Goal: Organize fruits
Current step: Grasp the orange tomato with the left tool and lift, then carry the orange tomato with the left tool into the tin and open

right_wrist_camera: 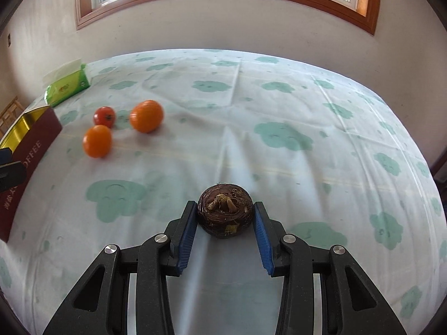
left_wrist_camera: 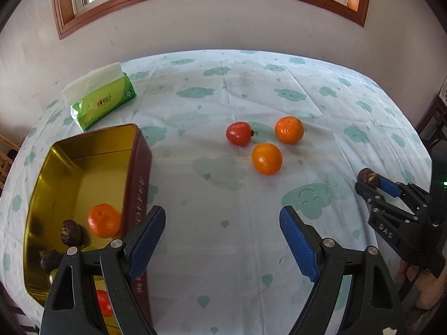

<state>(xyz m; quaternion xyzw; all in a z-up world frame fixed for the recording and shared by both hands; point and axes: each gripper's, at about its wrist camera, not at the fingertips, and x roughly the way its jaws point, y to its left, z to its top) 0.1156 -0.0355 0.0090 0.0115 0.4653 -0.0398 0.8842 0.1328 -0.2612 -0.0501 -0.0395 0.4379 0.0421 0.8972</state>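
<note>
My right gripper (right_wrist_camera: pixel 225 208) is shut on a brown water chestnut (right_wrist_camera: pixel 225 217), both blue pads pressed to its sides just above the cloth. The left wrist view shows the same gripper (left_wrist_camera: pixel 368 182) at the right with the chestnut (left_wrist_camera: pixel 368 175) at its tips. My left gripper (left_wrist_camera: pixel 222 217) stands open with nothing between its fingers, just right of the red tin (left_wrist_camera: pixel 139 181). The gold-lined tin holds an orange (left_wrist_camera: pixel 104 220), two chestnuts (left_wrist_camera: pixel 70 231) and a partly hidden tomato (left_wrist_camera: pixel 104 303). On the cloth lie a tomato (left_wrist_camera: pixel 239 133) and two oranges (left_wrist_camera: pixel 289 129) (left_wrist_camera: pixel 266 158).
A green tissue pack (left_wrist_camera: pixel 103 100) lies behind the tin near the table's far left edge. The round table (right_wrist_camera: pixel 279 97) wears a cloud-print cloth and stands against a wall under a window. A hand (left_wrist_camera: pixel 419 282) grips the right gripper's handle.
</note>
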